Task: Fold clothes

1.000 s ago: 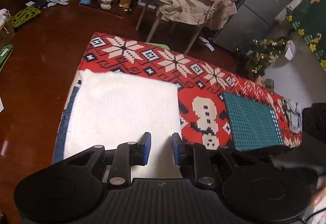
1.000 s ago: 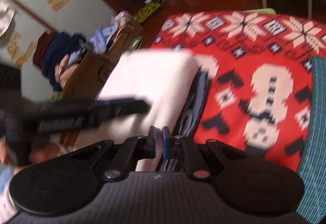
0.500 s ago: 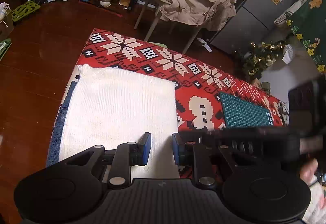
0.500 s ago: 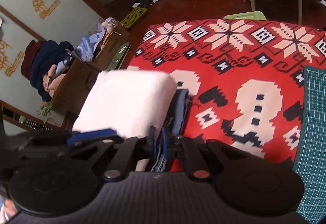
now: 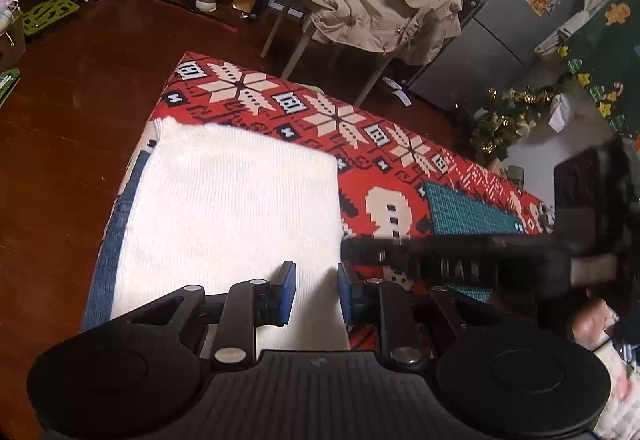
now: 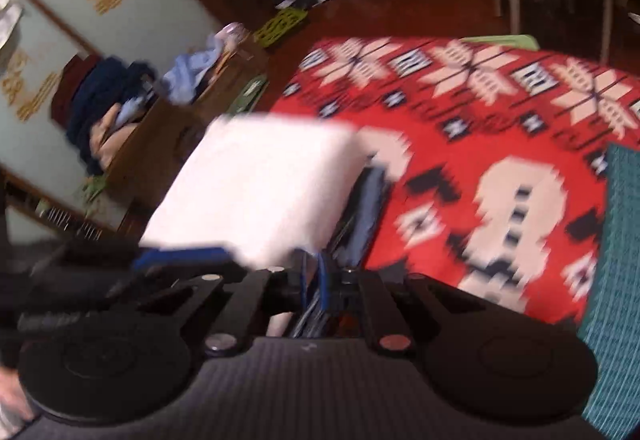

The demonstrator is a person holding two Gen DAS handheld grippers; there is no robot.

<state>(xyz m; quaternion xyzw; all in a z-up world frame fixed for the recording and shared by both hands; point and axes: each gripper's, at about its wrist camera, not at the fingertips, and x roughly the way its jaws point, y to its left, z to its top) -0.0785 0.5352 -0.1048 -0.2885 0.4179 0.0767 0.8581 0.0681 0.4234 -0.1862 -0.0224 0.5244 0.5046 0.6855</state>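
Red snowflake-patterned cloth (image 5: 360, 128) covers the table; a folded white garment (image 5: 232, 208) lies at its 9 o'clock end atop folded blue clothes (image 5: 104, 256). Left gripper (image 5: 316, 292) hovers open above the garment's near edge; right gripper (image 6: 312, 280), blurred, looks nearly closed on nothing visible. Judging by this, the stack seems finished or awaits squaring

A lived-in home: a coat (image 5: 384, 0) draped over a chair, a fridge (image 5: 516, 4) with magnets, and tinsel (image 5: 508, 116) on the wooden floor (image 5: 72, 112).
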